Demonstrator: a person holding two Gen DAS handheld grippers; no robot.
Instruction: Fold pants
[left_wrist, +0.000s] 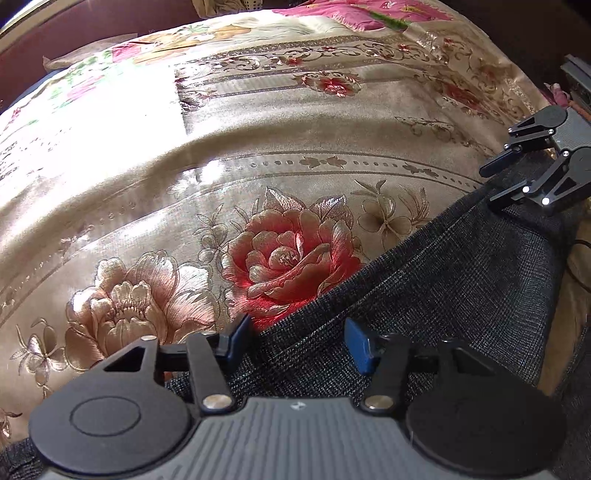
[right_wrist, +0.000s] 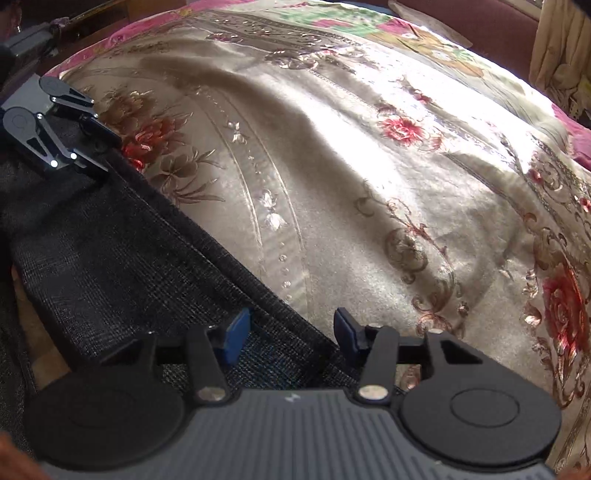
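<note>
- The pants (left_wrist: 461, 280), dark grey with a fine check, lie on a shiny floral bedspread (left_wrist: 258, 147); in the left wrist view they fill the frame from 3 to 6 o'clock, their seamed edge running as a diagonal from 6 up to 2 o'clock.
- The left gripper (left_wrist: 299, 341) points steeply down over that edge. Its blue pads (left_wrist: 356, 345) stand apart with the cloth between them, not pressing it: the jaws are open.
- A red rose (left_wrist: 288, 258) on the bedspread sits just beyond the left gripper, at 12 o'clock from its tips.
- In the right wrist view the pants (right_wrist: 110, 258) take the frame from 7 to 10 o'clock, edge running from 10 down to 6 o'clock.
- The right gripper (right_wrist: 291, 332) straddles that edge, one pad over cloth, the other over the bedspread (right_wrist: 369, 166); the pads are spread and clear of the fabric, so it grips nothing.
- Each camera sees the other gripper at the far end of the pants' edge: right gripper (left_wrist: 493, 186) at 2 o'clock, left gripper (right_wrist: 109, 155) at 10 o'clock.
- Sunlight bleaches the bedspread's far part.
</note>
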